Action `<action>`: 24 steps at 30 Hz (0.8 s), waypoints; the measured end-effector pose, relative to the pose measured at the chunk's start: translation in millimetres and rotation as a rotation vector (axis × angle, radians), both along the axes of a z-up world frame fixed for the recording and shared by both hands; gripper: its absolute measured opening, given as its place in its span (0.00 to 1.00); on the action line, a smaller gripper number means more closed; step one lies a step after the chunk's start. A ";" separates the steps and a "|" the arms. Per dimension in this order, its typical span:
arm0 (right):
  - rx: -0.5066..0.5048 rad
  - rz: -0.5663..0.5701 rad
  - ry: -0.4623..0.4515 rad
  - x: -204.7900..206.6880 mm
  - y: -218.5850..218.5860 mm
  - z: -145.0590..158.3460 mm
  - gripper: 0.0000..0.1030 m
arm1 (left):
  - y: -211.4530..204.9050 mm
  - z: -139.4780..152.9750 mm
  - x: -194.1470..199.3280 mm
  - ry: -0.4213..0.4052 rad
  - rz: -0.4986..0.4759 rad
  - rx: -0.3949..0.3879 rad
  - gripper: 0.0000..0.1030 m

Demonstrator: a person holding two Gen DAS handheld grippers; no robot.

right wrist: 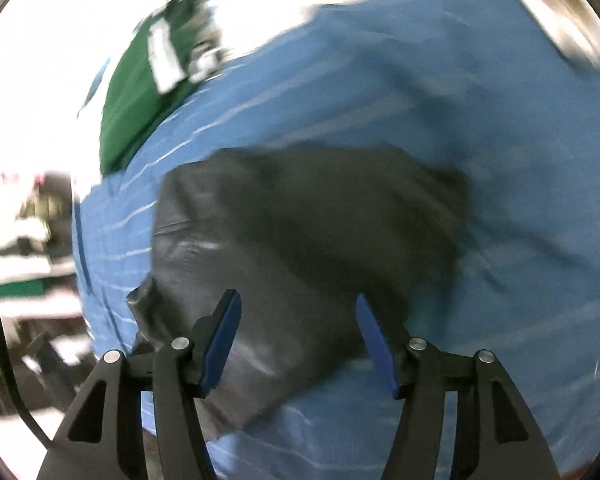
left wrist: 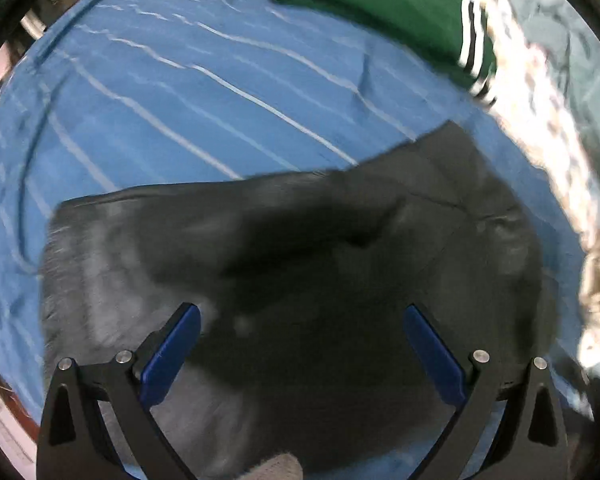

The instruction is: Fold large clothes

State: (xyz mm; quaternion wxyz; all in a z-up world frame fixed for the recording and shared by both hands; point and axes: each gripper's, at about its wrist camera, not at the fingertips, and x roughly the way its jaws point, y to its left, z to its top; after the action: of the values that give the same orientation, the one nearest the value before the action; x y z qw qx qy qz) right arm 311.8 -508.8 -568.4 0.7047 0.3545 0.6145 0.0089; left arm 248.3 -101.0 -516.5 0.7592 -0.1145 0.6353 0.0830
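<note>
A dark grey garment (left wrist: 300, 280) lies folded on the blue striped sheet (left wrist: 160, 112). My left gripper (left wrist: 302, 312) hovers over it, open wide, with nothing between its blue pads (left wrist: 172, 356). In the right wrist view the same dark garment (right wrist: 300, 220) lies under my right gripper (right wrist: 298, 300), which stands open above the cloth with no fabric between its blue pads (right wrist: 222, 344). A small corner of the garment sticks out at its left edge (right wrist: 142, 300). Both views are blurred by motion.
A folded green garment with white stripes (left wrist: 380, 4) lies at the far side of the sheet, also seen as the green garment (right wrist: 136, 92) in the right wrist view. A light patterned cloth (left wrist: 540, 128) runs along the sheet's right edge. Blurred furniture (right wrist: 28, 240) stands beyond the sheet's left edge.
</note>
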 end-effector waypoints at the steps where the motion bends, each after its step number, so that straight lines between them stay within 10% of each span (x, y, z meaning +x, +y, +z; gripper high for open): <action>1: 0.035 -0.045 0.009 -13.6 -16.0 -11.0 0.60 | -1.3 -14.2 7.8 0.020 -0.015 0.022 1.00; 10: 0.427 -0.166 -0.101 -14.8 -24.3 -117.1 0.60 | 6.7 -28.8 19.1 0.006 -0.044 -0.025 1.00; 18: 0.482 -0.147 -0.204 32.8 0.5 -121.2 0.61 | 7.8 -28.8 29.4 0.015 -0.047 -0.030 1.00; 21: 0.465 -0.135 -0.198 43.3 5.9 -123.5 0.30 | 9.1 -27.8 36.1 0.014 -0.051 -0.020 1.00; 24: 0.458 -0.140 -0.239 44.7 4.9 -105.1 0.20 | -3.8 -23.8 51.7 0.008 -0.126 0.000 1.00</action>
State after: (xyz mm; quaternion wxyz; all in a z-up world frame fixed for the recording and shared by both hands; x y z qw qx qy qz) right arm 356.5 -504.0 -673.5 0.6725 0.5429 0.4829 0.1409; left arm 300.0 -104.8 -540.3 0.7605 -0.0738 0.6441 0.0356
